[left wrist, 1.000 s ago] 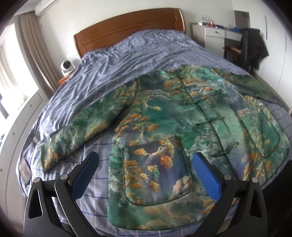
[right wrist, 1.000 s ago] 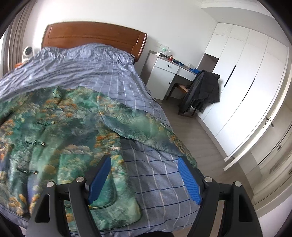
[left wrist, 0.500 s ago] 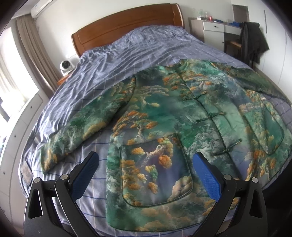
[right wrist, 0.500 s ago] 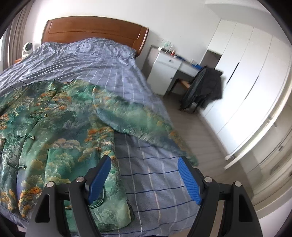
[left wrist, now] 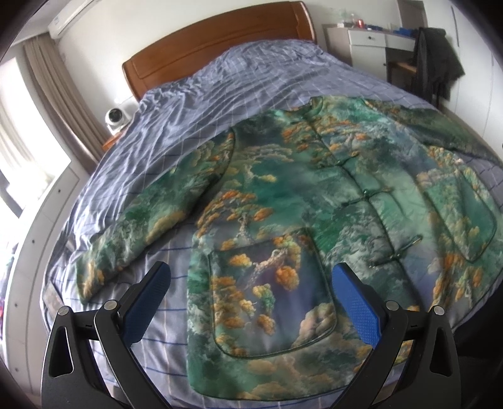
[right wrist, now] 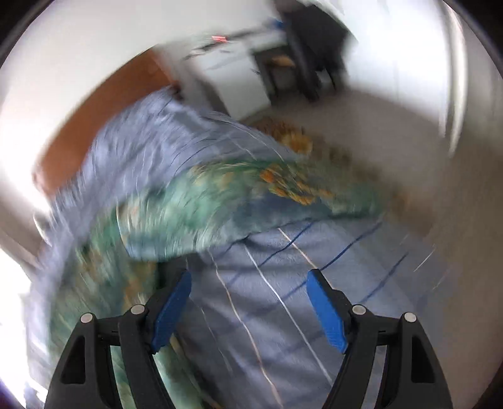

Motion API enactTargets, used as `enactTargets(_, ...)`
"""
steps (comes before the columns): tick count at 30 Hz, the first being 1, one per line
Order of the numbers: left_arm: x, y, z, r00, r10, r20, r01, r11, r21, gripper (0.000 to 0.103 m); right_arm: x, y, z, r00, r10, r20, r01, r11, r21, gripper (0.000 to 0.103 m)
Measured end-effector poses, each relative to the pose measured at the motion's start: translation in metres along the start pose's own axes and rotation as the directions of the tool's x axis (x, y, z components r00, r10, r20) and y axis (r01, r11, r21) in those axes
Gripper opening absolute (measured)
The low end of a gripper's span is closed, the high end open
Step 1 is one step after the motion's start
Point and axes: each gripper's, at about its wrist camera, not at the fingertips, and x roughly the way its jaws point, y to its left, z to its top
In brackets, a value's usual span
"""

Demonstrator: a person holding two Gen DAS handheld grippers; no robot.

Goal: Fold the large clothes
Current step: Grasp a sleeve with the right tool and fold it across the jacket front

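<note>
Right gripper point(right wrist: 248, 306) swung lower, rolled — green-orange jacket point(left wrist: 314, 201) flat, buttoned; both grippers' fingers apart, empty.

Right gripper swings over the bed
The right gripper point(right wrist: 248, 302) now tilts, blurred, nearer the jacket sleeve point(right wrist: 251, 201) and bedsheet point(right wrist: 283, 283).

A bedroom with white walls point(left wrist: 195, 28), a wooden headboard point(left wrist: 220, 47), a blue checked bedspread point(left wrist: 251, 85), beige curtains point(left wrist: 53, 94) beside a bright window point(left wrist: 19, 163), and a white desk point(left wrist: 367, 41).

Home bedroom: bed point(left wrist: 220, 103) with wooden headboard point(left wrist: 217, 41) sitting centre, white desk point(left wrist: 367, 41) standing far right, curtain point(left wrist: 59, 103) hanging left.
</note>
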Motion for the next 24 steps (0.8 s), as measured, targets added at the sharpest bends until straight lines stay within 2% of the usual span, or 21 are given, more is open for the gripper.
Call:
enactTargets(1, 0.001, 0.002, -0.001, 1.0, 0.001, -0.007, -0.001, 1.0, -0.007, 0.102, 0.016, -0.02, 0.008, 0.998, 0.055, -0.018, -0.053, 0.992, 0.114, 0.077)
enactTargets(3, 0.003, 0.005, -0.002, 1.0, 0.002, -0.019, -0.002, 1.0, -0.019, 0.102, 0.039, -0.041, 0.016, 0.99, 0.14, -0.014, -0.133, 0.961, 0.242, 0.077)
enactTargets(7, 0.006, 0.011, -0.004, 0.999, 0.022, -0.035, -0.023, 0.999, -0.03, 0.102, 0.077, -0.067, 0.029, 0.979, 0.2, 0.037, -0.195, 0.876, 0.441, 0.077)
enactTargets(11, 0.012, 0.016, -0.007, 0.997, 0.038, -0.061, -0.04, 0.998, -0.038, 0.102, 0.101, -0.085, 0.035, 0.981, 0.157, 0.111, -0.193, 0.795, 0.575, 0.077)
enactTargets(12, 0.013, 0.018, -0.008, 0.997, 0.039, -0.068, -0.042, 0.998, -0.041, 0.102, 0.106, -0.089, 0.037, 0.981, 0.135, 0.137, -0.191, 0.772, 0.607, 0.073)
enactTargets(14, 0.014, 0.02, -0.01, 0.996, 0.043, -0.076, -0.046, 0.998, -0.047, 0.102, 0.112, -0.088, 0.046, 0.984, 0.083, 0.157, -0.162, 0.782, 0.602, 0.06)
enactTargets(15, 0.015, 0.021, -0.012, 0.996, 0.045, -0.079, -0.049, 0.998, -0.051, 0.102, 0.111, -0.087, 0.05, 0.987, 0.059, 0.152, -0.138, 0.797, 0.588, 0.037)
enactTargets(16, 0.015, 0.023, -0.014, 0.996, 0.047, -0.082, -0.052, 0.997, -0.055, 0.102, 0.109, -0.078, 0.056, 0.989, 0.003, 0.145, -0.082, 0.835, 0.545, 0.017)
enactTargets(18, 0.018, 0.024, -0.017, 0.995, 0.045, -0.09, -0.051, 0.997, -0.062, 0.102, 0.099, -0.058, 0.066, 0.985, -0.021, 0.174, -0.06, 0.892, 0.448, 0.013)
enactTargets(19, 0.021, 0.024, -0.018, 0.994, 0.042, -0.099, -0.049, 0.997, -0.067, 0.102, 0.085, -0.031, 0.071, 0.976, -0.005, 0.219, -0.069, 0.942, 0.327, 0.013)
enactTargets(21, 0.028, 0.023, -0.02, 0.992, 0.036, -0.119, -0.045, 0.997, -0.069, 0.102, 0.064, 0.02, 0.074, 0.963, 0.042, 0.266, -0.069, 0.993, 0.094, 0.012)
enactTargets(22, 0.03, 0.021, -0.02, 0.991, 0.036, -0.125, -0.045, 0.997, -0.067, 0.102, 0.055, 0.043, 0.072, 0.958, 0.067, 0.278, -0.068, 0.998, -0.003, 0.012)
enactTargets(24, 0.031, 0.018, -0.02, 0.992, 0.032, -0.124, -0.041, 0.997, -0.067, 0.102, 0.03, 0.105, 0.055, 0.945, 0.141, 0.294, -0.067, 0.967, -0.247, 0.012)
